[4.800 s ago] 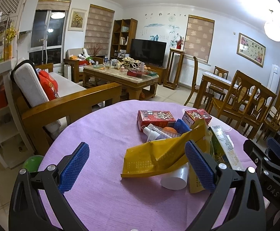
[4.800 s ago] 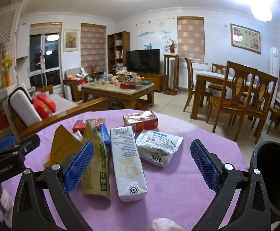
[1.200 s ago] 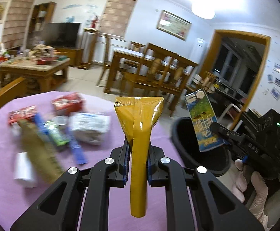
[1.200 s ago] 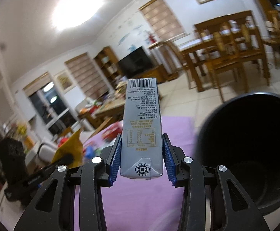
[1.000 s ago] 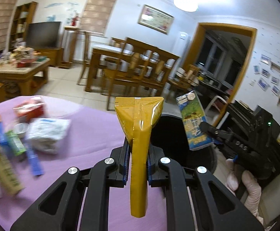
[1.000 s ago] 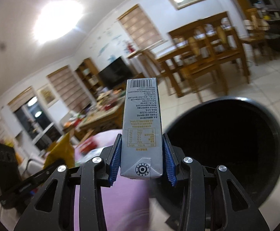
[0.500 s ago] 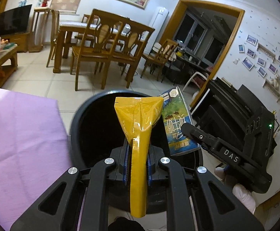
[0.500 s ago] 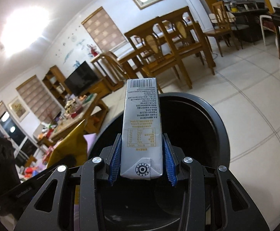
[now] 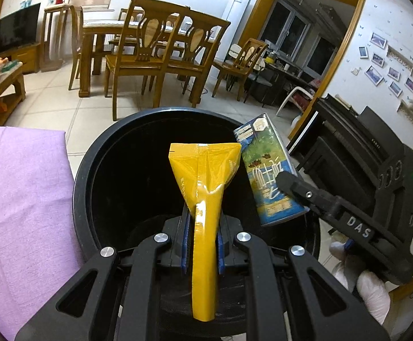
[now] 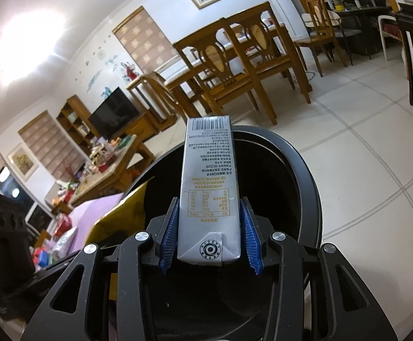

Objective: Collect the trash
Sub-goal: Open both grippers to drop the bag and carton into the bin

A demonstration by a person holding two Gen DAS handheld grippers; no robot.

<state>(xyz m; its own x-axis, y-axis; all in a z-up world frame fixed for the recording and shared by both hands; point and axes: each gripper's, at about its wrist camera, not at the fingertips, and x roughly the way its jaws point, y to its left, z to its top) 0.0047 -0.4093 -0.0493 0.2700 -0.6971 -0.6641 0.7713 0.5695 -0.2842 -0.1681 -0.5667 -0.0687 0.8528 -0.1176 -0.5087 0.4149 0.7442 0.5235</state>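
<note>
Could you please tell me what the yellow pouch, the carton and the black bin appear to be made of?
Yellow pouch: glossy plastic or foil film, judging by sharp highlights and creases where the left gripper pinches it.
Carton: coated paperboard, printed, with a folded bottom flap and flat faces, held by the right gripper.
Black bin: probably moulded plastic, with a smooth rolled rim and dull sheen.

The left gripper (image 9: 200, 244) is clamped on a yellow pouch (image 9: 205, 193). The right gripper (image 10: 209, 238) is clamped on a carton (image 10: 209, 187); a white-gloved hand (image 9: 373, 292) grips its handle.
</note>
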